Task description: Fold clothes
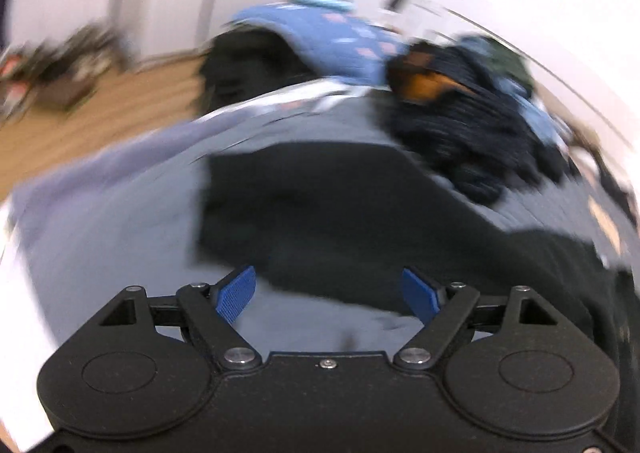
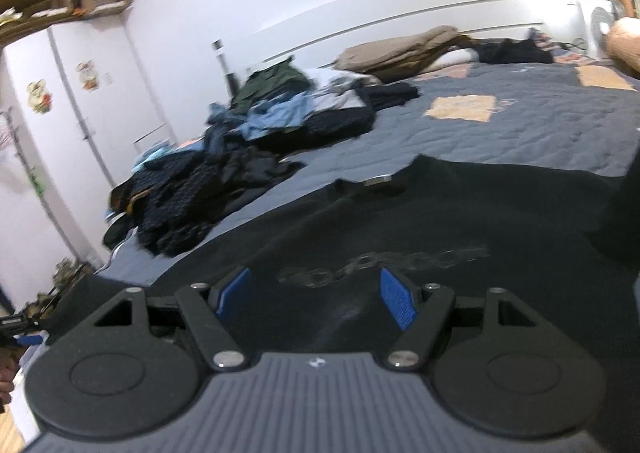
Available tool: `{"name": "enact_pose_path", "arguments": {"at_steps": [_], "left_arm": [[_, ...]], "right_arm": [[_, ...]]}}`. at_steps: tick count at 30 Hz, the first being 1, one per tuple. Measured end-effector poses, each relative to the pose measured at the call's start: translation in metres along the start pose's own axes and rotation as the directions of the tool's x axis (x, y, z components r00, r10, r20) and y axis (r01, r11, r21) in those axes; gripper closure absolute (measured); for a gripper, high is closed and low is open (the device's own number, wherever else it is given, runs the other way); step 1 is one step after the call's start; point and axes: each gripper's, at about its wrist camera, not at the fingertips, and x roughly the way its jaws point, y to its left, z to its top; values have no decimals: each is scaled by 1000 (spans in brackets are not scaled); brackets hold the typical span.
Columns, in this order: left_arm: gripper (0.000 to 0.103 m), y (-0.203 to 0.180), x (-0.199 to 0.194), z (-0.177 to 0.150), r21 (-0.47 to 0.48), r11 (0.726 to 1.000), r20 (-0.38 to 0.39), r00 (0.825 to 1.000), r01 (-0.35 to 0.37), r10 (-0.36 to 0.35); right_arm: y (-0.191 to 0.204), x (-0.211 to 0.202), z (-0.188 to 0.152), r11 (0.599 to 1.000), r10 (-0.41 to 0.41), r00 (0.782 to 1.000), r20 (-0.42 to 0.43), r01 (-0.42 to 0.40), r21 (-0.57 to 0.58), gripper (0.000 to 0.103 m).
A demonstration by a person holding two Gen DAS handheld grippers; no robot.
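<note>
Nearest the lens in both wrist views are blue pads: the left tool [image 1: 331,295] stands released with nothing between its pads, and the right tool [image 2: 316,299] is likewise spread and grasping nothing. A black T-shirt [image 2: 420,221] lies spread on the bed [image 2: 520,125], running from the right tool toward twelve o'clock, its collar at the far end and a faded print just past the pads. In the left view, heavily blurred, the same dark shirt fills the middle, with grey bedding at nine o'clock. A heap of unfolded clothes [image 2: 192,189] sits at ten o'clock of the right view, near the shirt's edge but apart from it. The main risk, as I judge it, is a pinch that takes bedding along with the shirt, since dark cloth lies on dark quilt and edges are hard to read. A grab at uneven points would leave a skewed fold, and a wide sweep could drag cloth into the heap.
</note>
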Motion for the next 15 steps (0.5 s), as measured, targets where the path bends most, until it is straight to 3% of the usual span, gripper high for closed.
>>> {"name": "enact_pose_path", "arguments": {"at_steps": [4, 8, 12, 13, 15], "left_arm": [[24, 42, 2, 2, -176, 984, 18, 1000, 0, 3], [22, 70, 16, 2, -349, 937, -14, 1000, 14, -20], [24, 71, 29, 9, -356, 934, 14, 1000, 18, -14], [27, 69, 32, 12, -360, 933, 19, 1000, 24, -18], [42, 67, 37, 14, -364, 931, 26, 1000, 26, -18]], "right_arm": [[22, 6, -3, 998, 60, 998, -25, -60, -23, 31], [41, 10, -8, 993, 107, 993, -54, -109, -48, 31], [52, 15, -13, 990, 114, 991, -76, -120, -79, 31], [53, 16, -14, 990, 113, 990, -81, -119, -80, 31], [53, 17, -16, 990, 111, 990, -90, -118, -79, 31]]}}
